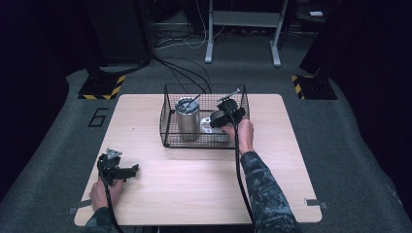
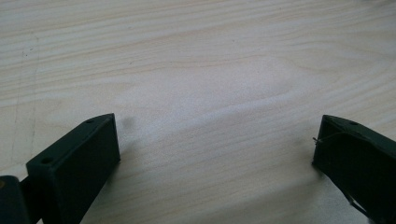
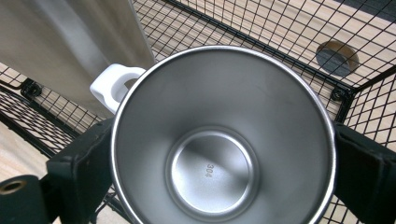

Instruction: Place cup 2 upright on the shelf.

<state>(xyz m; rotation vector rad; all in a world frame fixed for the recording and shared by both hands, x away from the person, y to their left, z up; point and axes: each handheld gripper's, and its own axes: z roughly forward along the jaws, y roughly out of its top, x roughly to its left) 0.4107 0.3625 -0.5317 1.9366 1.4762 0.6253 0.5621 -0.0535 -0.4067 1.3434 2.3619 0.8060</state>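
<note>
Right gripper [image 1: 224, 115]: clamped around steel mug [image 3: 223, 140] inside wire basket [image 1: 167, 116]. Left gripper [image 2: 217, 144]: jaws wide apart, resting on wooden table [image 2: 196, 70].

One wire mesh basket [image 1: 167, 121] stands toward the far edge of the counter [image 1: 204, 184]. Inside it are two steel vessels: one tall steel tumbler [image 1: 187, 119] and one steel mug with a white handle [image 3: 224, 140]. One thin rod [image 1: 193, 101] leans in the tumbler. Two grippers are in use, one left gripper [image 1: 132, 169] and one right gripper [image 1: 214, 122].
</note>
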